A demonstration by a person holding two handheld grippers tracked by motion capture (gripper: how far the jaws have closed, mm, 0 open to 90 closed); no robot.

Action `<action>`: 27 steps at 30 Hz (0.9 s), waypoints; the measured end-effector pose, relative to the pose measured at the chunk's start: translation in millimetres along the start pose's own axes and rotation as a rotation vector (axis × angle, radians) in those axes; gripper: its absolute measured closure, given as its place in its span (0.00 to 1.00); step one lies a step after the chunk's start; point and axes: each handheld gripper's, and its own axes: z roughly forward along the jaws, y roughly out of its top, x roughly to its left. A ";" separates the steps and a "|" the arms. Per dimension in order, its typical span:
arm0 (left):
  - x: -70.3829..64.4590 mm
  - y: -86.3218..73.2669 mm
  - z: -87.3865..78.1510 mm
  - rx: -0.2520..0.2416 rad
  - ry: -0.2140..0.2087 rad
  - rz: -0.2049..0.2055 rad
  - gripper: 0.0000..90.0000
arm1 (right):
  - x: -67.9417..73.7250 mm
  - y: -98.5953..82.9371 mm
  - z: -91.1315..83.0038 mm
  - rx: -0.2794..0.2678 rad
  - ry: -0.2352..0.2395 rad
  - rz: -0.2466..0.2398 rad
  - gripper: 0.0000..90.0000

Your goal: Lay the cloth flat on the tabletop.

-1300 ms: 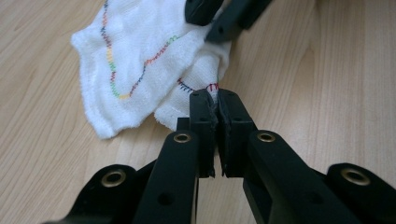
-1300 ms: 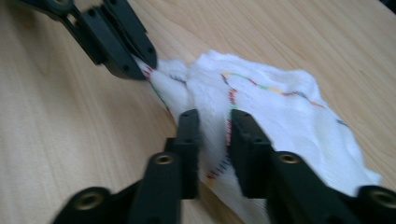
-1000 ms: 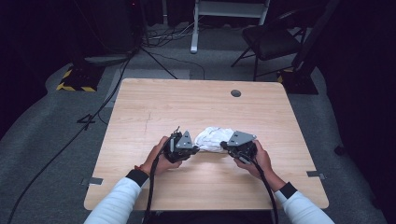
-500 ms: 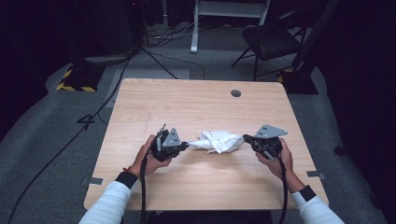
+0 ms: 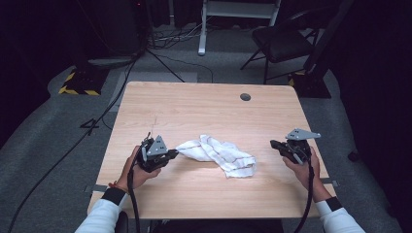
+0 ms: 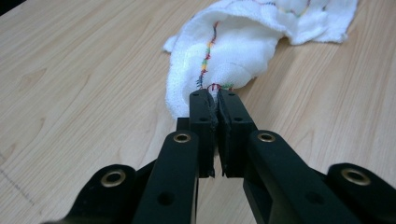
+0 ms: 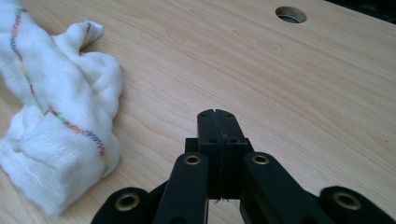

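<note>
One hand-held gripper [image 6: 214, 100], left, clamped on white cloth [image 6: 238, 51] edge, right hand-held gripper [image 7: 217, 116] closed, empty.

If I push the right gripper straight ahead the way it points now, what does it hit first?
Probably nothing soon. The right gripper, jaws shut and empty, points over bare table. The white cloth lies off to its left, and the round hole sits ahead, slightly right of the line, though depth is hard to judge.

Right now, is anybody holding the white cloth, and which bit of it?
Yes. The left gripper pinches the white cloth at its near edge, by the coloured stitching. The right gripper is shut on nothing, apart from the cloth.
</note>
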 end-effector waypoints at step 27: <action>17.0 -1.9 64.1 0.140 -0.011 -0.111 0.38 | 121.6 10.0 66.6 0.136 0.287 -0.415 0.63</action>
